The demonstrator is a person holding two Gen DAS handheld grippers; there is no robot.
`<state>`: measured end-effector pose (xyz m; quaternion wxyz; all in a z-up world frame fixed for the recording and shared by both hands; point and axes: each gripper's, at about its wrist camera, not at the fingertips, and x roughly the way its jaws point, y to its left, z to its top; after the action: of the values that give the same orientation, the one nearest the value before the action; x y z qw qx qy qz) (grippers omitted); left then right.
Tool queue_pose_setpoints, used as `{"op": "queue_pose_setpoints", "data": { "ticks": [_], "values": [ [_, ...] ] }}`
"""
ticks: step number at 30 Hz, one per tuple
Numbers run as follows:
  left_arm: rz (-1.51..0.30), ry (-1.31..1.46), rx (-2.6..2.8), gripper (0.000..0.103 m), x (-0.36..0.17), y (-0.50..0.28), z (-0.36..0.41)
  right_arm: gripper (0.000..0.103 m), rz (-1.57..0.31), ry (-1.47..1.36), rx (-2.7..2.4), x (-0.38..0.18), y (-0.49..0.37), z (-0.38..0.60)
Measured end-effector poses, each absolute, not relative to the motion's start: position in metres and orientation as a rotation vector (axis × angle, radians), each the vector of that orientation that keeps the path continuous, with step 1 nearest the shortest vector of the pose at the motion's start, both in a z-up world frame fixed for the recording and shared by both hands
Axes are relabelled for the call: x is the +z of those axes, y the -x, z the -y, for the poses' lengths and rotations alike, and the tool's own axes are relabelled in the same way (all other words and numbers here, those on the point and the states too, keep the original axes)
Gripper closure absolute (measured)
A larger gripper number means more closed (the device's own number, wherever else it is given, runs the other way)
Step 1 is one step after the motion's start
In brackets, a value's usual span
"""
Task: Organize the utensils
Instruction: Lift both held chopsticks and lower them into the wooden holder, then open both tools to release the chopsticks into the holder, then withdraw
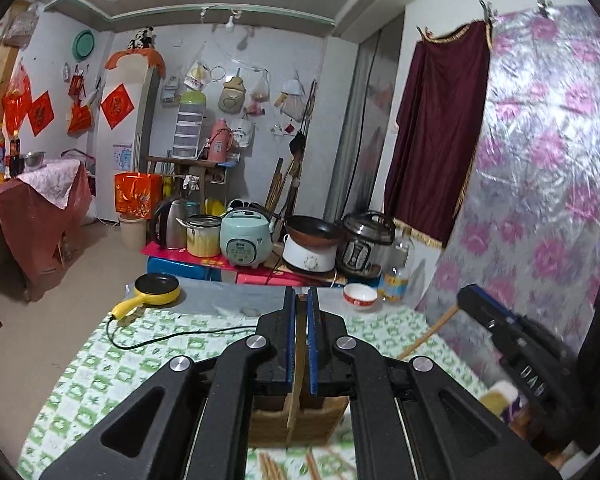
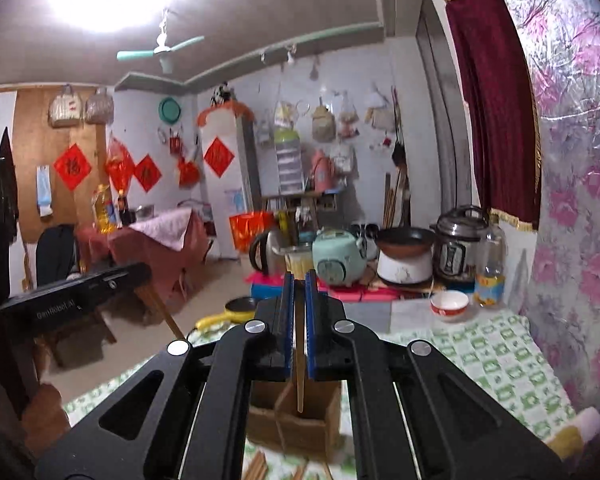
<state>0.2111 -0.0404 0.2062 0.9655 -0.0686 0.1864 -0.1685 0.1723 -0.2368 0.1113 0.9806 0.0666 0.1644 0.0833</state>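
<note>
My left gripper (image 1: pixel 300 300) is shut on a flat wooden utensil (image 1: pixel 299 364) that hangs down over a brown cardboard box (image 1: pixel 300 424) on the green checked tablecloth. My right gripper (image 2: pixel 299 280) is shut on a thin wooden stick (image 2: pixel 300 376), whose tip points down into the right compartment of the divided cardboard box (image 2: pixel 296 420). The right gripper also shows in the left wrist view (image 1: pixel 500 328), holding its stick. Loose wooden chopsticks (image 1: pixel 270 466) lie on the cloth in front of the box, also in the right wrist view (image 2: pixel 256 468).
A yellow electric pan (image 1: pixel 156 290) with a black cord lies at the table's far left. A white and red bowl (image 1: pixel 360 296) and a bottle (image 1: pixel 398 276) stand at the far right. Cookers and a kettle (image 1: pixel 172 222) sit beyond. A floral foil wall (image 1: pixel 540 180) runs along the right.
</note>
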Motion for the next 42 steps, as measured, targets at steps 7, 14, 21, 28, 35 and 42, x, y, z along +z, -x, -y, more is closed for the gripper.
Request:
{"op": "queue_pose_setpoints", "data": {
  "ticks": [7,14,21,28,35,42],
  "values": [
    [-0.369,0.156,-0.272,0.097,0.183,-0.256,0.042,0.097,-0.368,-0.092,0.151,0.069,-0.214,0.223],
    [-0.507,0.161,-0.257,0.097,0.146,-0.305,0.037,0.097,-0.495,-0.145,0.170,0.039,-0.248,0.235],
    [-0.636,0.214,-0.223,0.024,0.120,-0.326,0.028,0.063,-0.629,-0.216,0.173,0.015,-0.266,0.247],
    [-0.629,0.248,-0.193,0.011,0.121,-0.322,0.019,0.040,-0.611,-0.243,0.133,0.017,-0.263,0.259],
    [-0.619,0.251,-0.158,0.009,0.126,-0.320,0.016,0.026,-0.576,-0.222,0.109,0.025,-0.255,0.255],
    [-0.615,0.244,-0.151,0.008,0.127,-0.318,0.015,0.026,-0.565,-0.217,0.114,0.031,-0.249,0.254]
  ]
}}
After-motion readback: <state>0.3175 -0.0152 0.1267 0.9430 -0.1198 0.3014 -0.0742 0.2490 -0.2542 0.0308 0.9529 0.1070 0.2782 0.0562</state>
